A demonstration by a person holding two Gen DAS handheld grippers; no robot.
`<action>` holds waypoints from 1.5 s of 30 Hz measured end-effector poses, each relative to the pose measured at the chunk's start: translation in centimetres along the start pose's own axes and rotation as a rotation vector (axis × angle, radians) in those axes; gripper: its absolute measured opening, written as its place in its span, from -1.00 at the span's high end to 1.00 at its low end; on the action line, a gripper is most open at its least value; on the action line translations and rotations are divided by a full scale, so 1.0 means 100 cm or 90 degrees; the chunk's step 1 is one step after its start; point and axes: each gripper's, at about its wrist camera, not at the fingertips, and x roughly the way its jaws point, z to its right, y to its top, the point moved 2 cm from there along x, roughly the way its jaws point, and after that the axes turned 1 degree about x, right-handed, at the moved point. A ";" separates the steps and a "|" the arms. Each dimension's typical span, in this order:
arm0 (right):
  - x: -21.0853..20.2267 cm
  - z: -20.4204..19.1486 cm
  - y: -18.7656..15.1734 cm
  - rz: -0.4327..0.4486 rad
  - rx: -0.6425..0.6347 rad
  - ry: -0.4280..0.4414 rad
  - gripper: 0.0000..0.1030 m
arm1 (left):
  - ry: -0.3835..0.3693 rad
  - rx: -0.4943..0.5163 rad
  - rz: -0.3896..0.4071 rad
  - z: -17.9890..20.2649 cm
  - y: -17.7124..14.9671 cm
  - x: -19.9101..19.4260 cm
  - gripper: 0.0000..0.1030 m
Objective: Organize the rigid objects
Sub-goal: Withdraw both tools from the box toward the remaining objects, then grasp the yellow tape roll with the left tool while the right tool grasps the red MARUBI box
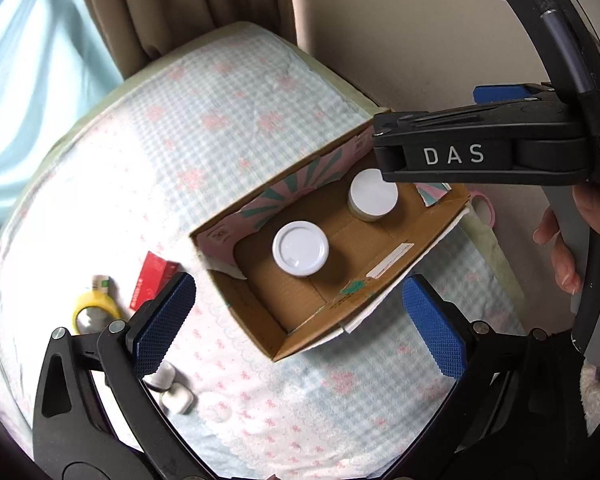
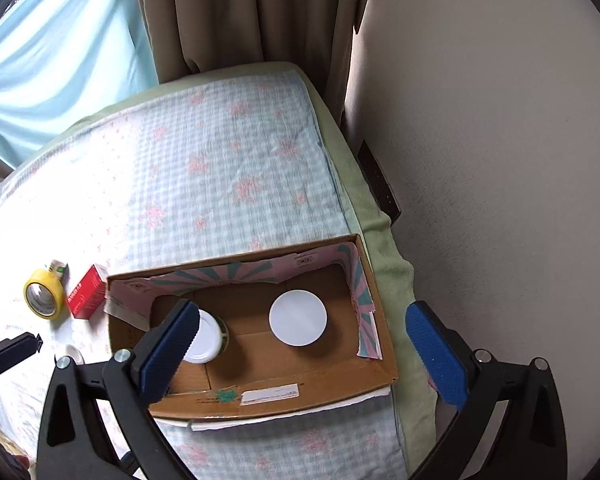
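Observation:
An open cardboard box (image 1: 380, 280) (image 2: 284, 404) lies on a checked cloth. Two white-lidded jars stand in it: one (image 1: 300, 249) (image 2: 204, 340) and another (image 1: 373, 195) (image 2: 298, 317). My left gripper (image 1: 300, 320) is open and empty above the box's near side. My right gripper (image 2: 304, 352) is open and empty above the box; it shows in the left wrist view as a black arm (image 1: 460, 152) over the second jar. On the cloth left of the box lie a red carton (image 1: 152, 286) (image 2: 85, 292), a yellow tape roll (image 1: 94, 312) (image 2: 43, 294) and small white pieces (image 1: 176, 398).
A small white-green tube (image 1: 100, 283) (image 2: 58, 268) lies by the tape. A wall (image 2: 500, 160) stands right of the bed, curtains (image 2: 240, 12) behind. A pink ring (image 1: 486, 206) lies past the box. A hand (image 1: 564, 248) holds the right gripper.

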 end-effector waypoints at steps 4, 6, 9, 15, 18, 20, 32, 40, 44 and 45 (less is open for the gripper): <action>-0.046 -0.019 -0.007 0.039 -0.005 0.002 -1.00 | 0.020 -0.010 0.025 -0.020 -0.022 -0.044 -1.00; -0.069 -0.028 -0.013 0.054 0.001 0.012 -1.00 | 0.026 -0.018 0.037 -0.035 -0.034 -0.066 -1.00; -0.102 -0.044 -0.024 0.079 0.002 0.024 -1.00 | 0.036 -0.041 0.063 -0.060 -0.058 -0.102 -1.00; -0.150 -0.085 -0.046 0.112 0.004 0.062 -1.00 | 0.067 -0.100 0.104 -0.121 -0.103 -0.147 -1.00; -0.163 -0.112 -0.057 0.118 -0.008 0.080 -1.00 | 0.080 -0.126 0.115 -0.152 -0.127 -0.162 -1.00; -0.169 -0.131 -0.063 0.118 -0.016 0.093 -1.00 | 0.081 -0.140 0.120 -0.172 -0.143 -0.170 -1.00; -0.176 -0.226 -0.097 0.108 -0.013 0.142 -1.00 | 0.057 -0.147 0.122 -0.261 -0.204 -0.174 -1.00; -0.143 -0.272 -0.103 0.086 0.025 0.130 -1.00 | -0.005 -0.116 0.116 -0.326 -0.217 -0.125 -1.00; -0.110 -0.296 -0.100 0.063 0.040 0.133 -1.00 | -0.041 -0.109 0.104 -0.359 -0.211 -0.085 -1.00; -0.101 -0.300 -0.098 0.057 0.045 0.135 -1.00 | -0.052 -0.109 0.102 -0.367 -0.208 -0.074 -0.99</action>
